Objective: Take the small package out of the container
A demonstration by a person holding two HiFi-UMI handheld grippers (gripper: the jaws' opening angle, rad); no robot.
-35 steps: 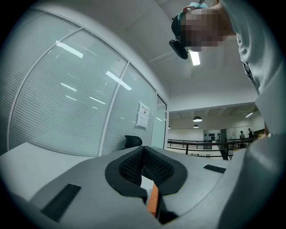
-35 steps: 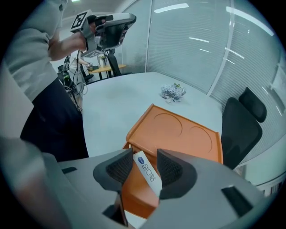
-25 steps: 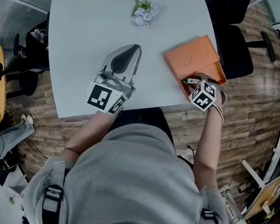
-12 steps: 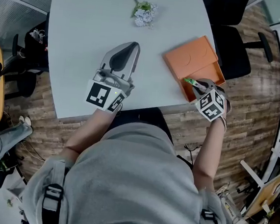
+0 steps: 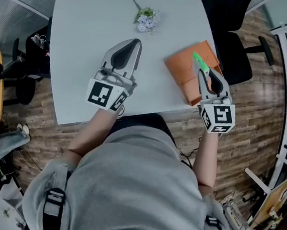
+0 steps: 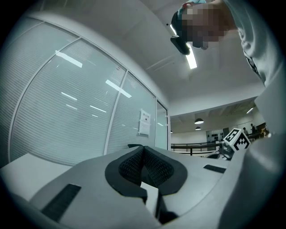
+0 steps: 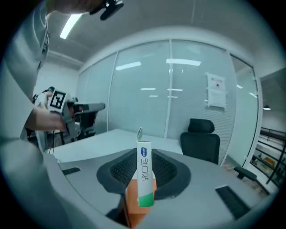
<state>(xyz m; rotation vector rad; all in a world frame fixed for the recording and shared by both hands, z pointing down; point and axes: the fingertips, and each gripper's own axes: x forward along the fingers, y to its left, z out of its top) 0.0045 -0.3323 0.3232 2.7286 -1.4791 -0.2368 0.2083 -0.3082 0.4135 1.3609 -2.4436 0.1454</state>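
your left arm reaches forward over the white table (image 5: 75,34), with the left gripper (image 5: 131,45) pointing away from you. your right arm is tucked closer in, with the right gripper (image 5: 203,74) at the table's right edge, over the orange container (image 5: 180,70). the small package (image 7: 144,172) has a blue oval mark and dark lettering on white, too small to read, and a green end. the right jaws stand narrow, pinching the package upright above the container. the left jaws are together with nothing between them.
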